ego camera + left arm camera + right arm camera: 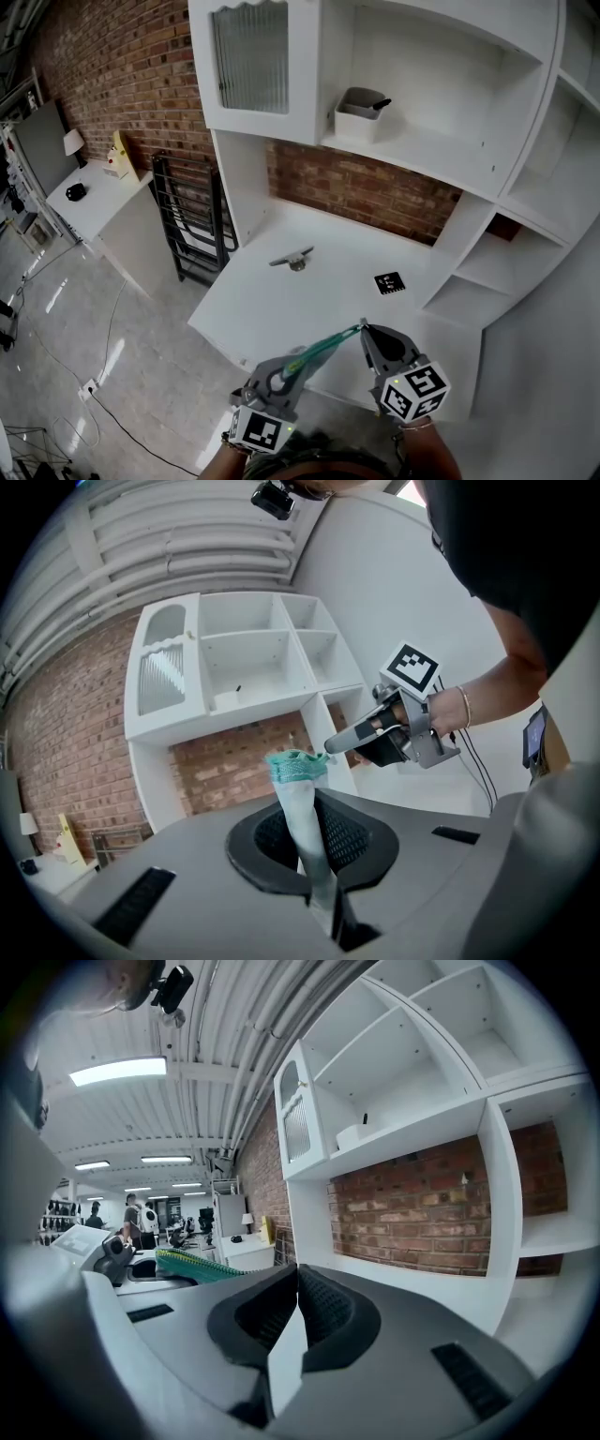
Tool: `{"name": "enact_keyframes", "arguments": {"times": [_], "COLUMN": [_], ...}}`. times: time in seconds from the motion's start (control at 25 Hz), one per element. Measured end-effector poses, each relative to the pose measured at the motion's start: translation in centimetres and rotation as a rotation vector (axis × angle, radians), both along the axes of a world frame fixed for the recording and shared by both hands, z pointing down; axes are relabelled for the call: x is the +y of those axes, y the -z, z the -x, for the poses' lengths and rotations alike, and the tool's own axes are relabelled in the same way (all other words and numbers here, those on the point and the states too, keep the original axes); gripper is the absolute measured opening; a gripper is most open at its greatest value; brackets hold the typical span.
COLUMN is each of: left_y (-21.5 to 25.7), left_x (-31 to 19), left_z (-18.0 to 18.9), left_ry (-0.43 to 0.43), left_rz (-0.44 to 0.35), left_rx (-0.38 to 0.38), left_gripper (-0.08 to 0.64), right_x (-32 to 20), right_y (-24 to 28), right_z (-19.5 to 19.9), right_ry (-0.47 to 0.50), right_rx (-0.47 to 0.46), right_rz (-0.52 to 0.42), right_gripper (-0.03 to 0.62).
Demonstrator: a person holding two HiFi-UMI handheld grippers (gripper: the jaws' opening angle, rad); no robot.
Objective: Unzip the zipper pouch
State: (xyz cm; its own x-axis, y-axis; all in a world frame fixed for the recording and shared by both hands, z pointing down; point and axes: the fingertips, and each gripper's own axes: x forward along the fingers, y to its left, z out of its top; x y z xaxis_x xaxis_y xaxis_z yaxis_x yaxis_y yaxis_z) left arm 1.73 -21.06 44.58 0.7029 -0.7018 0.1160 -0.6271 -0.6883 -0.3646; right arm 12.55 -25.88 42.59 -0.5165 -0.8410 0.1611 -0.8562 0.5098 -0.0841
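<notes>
A teal zipper pouch (323, 351) hangs stretched in the air between my two grippers, in front of the white desk (281, 309). My left gripper (300, 364) is shut on one end of it. In the left gripper view the pouch (298, 789) rises as a narrow strip from between the closed jaws. My right gripper (364, 330) is shut at the pouch's other end, where the zipper pull sits. Its tips (332, 746) touch the teal top edge. In the right gripper view the jaws (298, 1274) are closed and the pouch (199, 1267) runs off to the left. The pull itself is too small to make out.
On the desk lie a small metal object (292, 259) and a black marker tag (389, 282). A white bin (361, 114) stands on the hutch shelf above. A black folding rack (192, 225) leans against the brick wall at the left.
</notes>
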Motion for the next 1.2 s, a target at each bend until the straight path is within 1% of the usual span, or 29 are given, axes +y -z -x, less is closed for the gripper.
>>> {"name": "enact_keyframes", "arguments": {"times": [0.2, 0.28, 0.44, 0.52, 0.6, 0.64, 0.68, 0.72, 0.8, 0.92, 1.0, 1.08, 1.12, 1.2], "left_y": [-0.6, -1.0, -1.0, -0.8, -0.2, 0.0, 0.1, 0.4, 0.9, 0.8, 0.8, 0.0, -0.3, -1.0], "left_x": [0.1, 0.2, 0.3, 0.1, 0.0, -0.1, -0.1, -0.1, -0.2, -0.2, -0.3, -0.9, -1.4, -2.8], "left_z": [-0.2, -0.4, -0.3, -0.2, -0.1, -0.2, -0.2, -0.3, -0.5, -0.7, -0.7, -0.5, -0.4, -0.3], "left_ry": [-0.024, -0.038, -0.051, -0.054, -0.056, -0.063, -0.074, -0.083, -0.092, -0.116, -0.126, -0.118, -0.107, -0.086], "left_rz": [0.026, 0.023, 0.033, 0.041, 0.048, 0.043, 0.032, 0.021, 0.014, 0.022, 0.032, 0.055, 0.064, 0.081], "left_rx": [-0.011, -0.020, -0.015, -0.003, 0.017, 0.023, 0.025, 0.026, 0.020, 0.025, 0.028, 0.014, 0.008, -0.004], "left_gripper": [0.002, 0.000, 0.002, 0.002, 0.002, 0.000, 0.002, 0.002, 0.002, 0.002, 0.002, 0.002, 0.002, 0.002], "right_x": [-0.1, -0.1, 0.1, 0.4, 0.8, 1.0, 1.3, 1.5, 2.1, 3.6, 4.2, 4.3, 4.3, 4.4], "right_y": [-0.4, -0.6, -1.0, -1.0, -0.9, -0.9, -0.8, -0.7, -0.6, -1.1, -1.7, -2.5, -2.8, -3.2], "right_z": [0.0, 0.0, -0.1, 0.1, 0.5, 0.8, 1.1, 1.3, 1.8, 3.2, 3.9, 4.2, 4.2, 4.0], "right_ry": [0.004, 0.004, 0.015, 0.038, 0.087, 0.117, 0.145, 0.169, 0.221, 0.341, 0.392, 0.399, 0.393, 0.378], "right_rx": [-0.026, -0.031, -0.034, -0.039, -0.052, -0.063, -0.072, -0.074, -0.049, 0.054, 0.133, 0.181, 0.189, 0.173], "right_rz": [0.013, 0.019, 0.009, -0.004, -0.009, -0.005, -0.003, -0.005, -0.021, -0.048, -0.056, -0.053, -0.047, -0.035], "right_gripper": [0.003, 0.005, 0.005, 0.006, 0.015, 0.112, 0.193, 0.197, 0.262, 0.363, 0.383, 0.385, 0.383, 0.383]}}
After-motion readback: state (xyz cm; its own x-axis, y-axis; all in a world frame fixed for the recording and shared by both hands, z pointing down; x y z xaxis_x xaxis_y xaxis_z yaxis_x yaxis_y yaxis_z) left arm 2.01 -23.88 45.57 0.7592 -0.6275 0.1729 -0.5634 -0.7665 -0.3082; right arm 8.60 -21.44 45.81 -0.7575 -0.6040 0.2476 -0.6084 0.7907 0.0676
